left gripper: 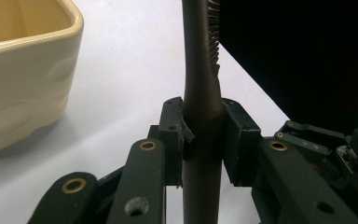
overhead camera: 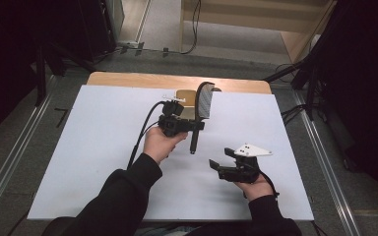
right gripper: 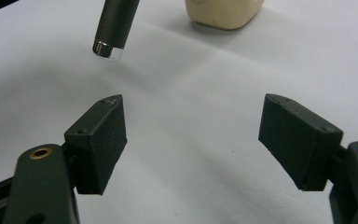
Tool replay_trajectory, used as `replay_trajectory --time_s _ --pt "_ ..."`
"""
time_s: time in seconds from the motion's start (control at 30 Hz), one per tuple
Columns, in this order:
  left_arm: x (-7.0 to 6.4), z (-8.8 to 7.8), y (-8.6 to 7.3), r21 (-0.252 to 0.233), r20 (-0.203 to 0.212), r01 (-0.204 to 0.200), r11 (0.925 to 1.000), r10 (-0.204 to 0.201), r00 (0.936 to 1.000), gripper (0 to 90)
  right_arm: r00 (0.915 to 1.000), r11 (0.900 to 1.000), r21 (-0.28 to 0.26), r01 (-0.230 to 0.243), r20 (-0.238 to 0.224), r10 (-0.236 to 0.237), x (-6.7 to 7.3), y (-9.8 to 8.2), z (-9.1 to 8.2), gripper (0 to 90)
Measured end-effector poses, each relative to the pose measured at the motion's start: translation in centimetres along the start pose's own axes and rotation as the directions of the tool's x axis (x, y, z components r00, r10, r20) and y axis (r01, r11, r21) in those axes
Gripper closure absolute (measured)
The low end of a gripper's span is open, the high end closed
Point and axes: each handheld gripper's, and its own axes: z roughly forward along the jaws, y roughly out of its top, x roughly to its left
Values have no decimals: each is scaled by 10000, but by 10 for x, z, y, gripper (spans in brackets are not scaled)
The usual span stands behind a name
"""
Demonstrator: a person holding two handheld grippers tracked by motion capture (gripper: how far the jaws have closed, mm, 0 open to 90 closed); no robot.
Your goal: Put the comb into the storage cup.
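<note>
Above the table (overhead camera: 103, 147), left gripper (left gripper: 200, 140) clamps an unlabelled, seemingly hairbrush handle (left gripper: 200, 93); right gripper (right gripper: 191, 135) gapes, holding nothing.

My high view looks down over the white-covered table (overhead camera: 103, 147); both gripper views sit close, sharing the dark slim-handled brush (left gripper: 203, 116) and cream ceramic tub (right gripper: 223, 11)
</note>
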Motion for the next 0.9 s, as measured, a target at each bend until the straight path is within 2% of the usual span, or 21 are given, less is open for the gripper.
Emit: replay_trajectory --time_s 0.23,0.4,0.53,0.9 --pt "1 -8 1 -36 103 -88 10000 88 9999 728 9998 9998 111 158 -109 -157 -5 -4 -7 215" --pt "3 -11 2 -32 126 -104 9999 104 9999 728 9998 9997 226 118 -163 -114 -9 -8 -13 215" --pt "3 -13 2 -76 249 -271 9996 273 9993 727 9998 9997 234 72 -204 -67 -11 -10 -18 215" --pt "5 -17 9 -183 200 -343 9992 347 9992 728 9996 9994 332 130 -271 -121 -20 -14 -30 215"
